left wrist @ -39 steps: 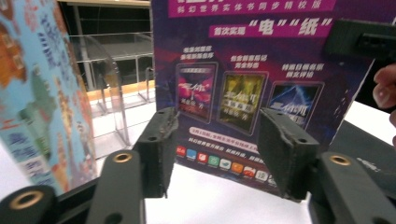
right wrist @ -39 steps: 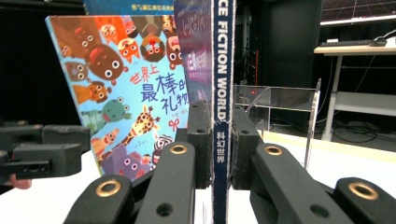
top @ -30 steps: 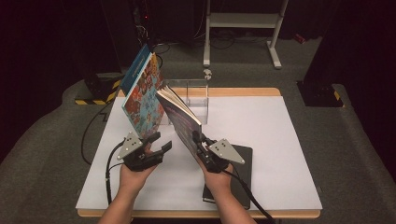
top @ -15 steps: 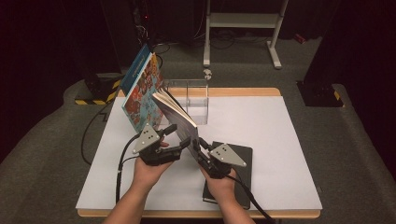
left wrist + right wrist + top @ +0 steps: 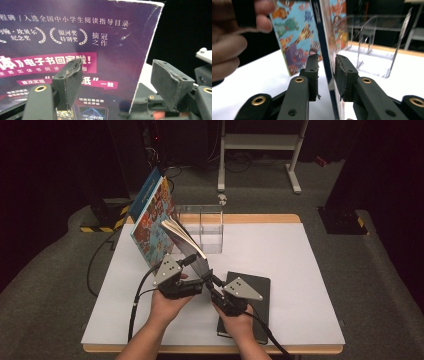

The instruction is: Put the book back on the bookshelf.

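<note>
While the paperback [image 5: 184, 236] stands tilted on its lower edge near the middle of the tabletop [image 5: 305, 265], both of my tools are at its near end.

Left gripper [image 5: 200, 270]: fingers spread wide and they have just been opening. In the left gripper view [image 5: 117, 67] the paperback's purple cover [image 5: 75, 37], with white and pink print, fills the space behind the fingers. Its worn edge runs down between them. Neither pad presses on it, so nothing is held on this side.

Right gripper [image 5: 212, 281]: its fingers straddle the paperback's thin edge [image 5: 327, 62] and have just been easing apart. In the right gripper view [image 5: 327, 58] a clear gap shows between one pad and the cover. The other pad sits just beside the book, and I cannot tell whether it touches. I read this as a loosened, open grip with the book between the fingers.

Paperback: it slopes up and away from me, and its top leans toward the picture book [image 5: 150, 222], whose cover is covered in bright sea creatures [image 5: 297, 37]. Whether the two books touch, I cannot tell.

Picture book: it stands steeply at the far left of the tabletop, just beside the clear plastic stand [image 5: 207, 227]. That stand shows past the right fingers too [image 5: 382, 45].

A black notebook [image 5: 257, 287] lies flat on the tabletop under my right hand. My left hand [image 5: 227, 50] shows blurred and close in the right gripper view.
</note>
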A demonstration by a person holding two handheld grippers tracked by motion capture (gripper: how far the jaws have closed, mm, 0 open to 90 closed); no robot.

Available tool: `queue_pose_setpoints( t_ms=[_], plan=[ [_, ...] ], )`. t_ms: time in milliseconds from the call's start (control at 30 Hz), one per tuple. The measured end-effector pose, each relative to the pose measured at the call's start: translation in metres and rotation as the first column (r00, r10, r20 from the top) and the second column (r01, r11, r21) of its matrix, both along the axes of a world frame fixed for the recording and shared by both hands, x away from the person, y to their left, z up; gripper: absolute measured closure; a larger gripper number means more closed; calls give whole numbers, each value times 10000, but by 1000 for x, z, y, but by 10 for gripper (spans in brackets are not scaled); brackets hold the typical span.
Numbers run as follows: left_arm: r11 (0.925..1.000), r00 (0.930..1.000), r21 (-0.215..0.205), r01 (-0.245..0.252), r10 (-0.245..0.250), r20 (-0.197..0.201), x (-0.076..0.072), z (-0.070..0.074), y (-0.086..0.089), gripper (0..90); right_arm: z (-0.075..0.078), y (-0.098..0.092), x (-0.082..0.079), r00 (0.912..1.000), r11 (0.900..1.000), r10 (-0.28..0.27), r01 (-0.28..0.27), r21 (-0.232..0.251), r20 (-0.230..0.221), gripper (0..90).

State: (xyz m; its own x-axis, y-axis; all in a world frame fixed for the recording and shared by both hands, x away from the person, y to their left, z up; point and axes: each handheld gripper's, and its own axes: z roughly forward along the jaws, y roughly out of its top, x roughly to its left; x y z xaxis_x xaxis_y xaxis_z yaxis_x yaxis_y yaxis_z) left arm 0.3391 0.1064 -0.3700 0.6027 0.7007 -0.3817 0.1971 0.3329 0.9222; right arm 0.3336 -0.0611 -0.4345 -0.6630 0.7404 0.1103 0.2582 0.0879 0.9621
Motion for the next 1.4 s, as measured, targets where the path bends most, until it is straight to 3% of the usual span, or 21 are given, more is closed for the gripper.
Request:
queue_pose_setpoints(
  t_ms=[67, 167, 1000, 1167, 1400],
  plan=[
    [9996, 9997, 169, -231, 233, -85, 1, -1, -1, 246, -1, 0, 3, 9994, 9999, 61, -64, -93, -344, 713],
    [9990, 9992, 235, -387, 390, -128, 1, -2, -2, 239, 0, -2, 5, 9983, 9997, 187, -176, 196, -549, 717],
    [9963, 9970, 436, -743, 751, -183, 5, -5, 8, 275, 3, 14, -2, 9928, 9927, 1080, -1049, 601, -512, 710],
    [9945, 9965, 636, -827, 833, -62, 6, -6, 10, 350, 5, 20, -3, 9900, 9895, 1345, -1319, 590, -433, 710],
    [9952, 9971, 620, -754, 755, 7, 5, -9, 11, 407, 6, 11, -4, 9885, 9887, 1424, -1396, 550, -504, 587]
  ],
)
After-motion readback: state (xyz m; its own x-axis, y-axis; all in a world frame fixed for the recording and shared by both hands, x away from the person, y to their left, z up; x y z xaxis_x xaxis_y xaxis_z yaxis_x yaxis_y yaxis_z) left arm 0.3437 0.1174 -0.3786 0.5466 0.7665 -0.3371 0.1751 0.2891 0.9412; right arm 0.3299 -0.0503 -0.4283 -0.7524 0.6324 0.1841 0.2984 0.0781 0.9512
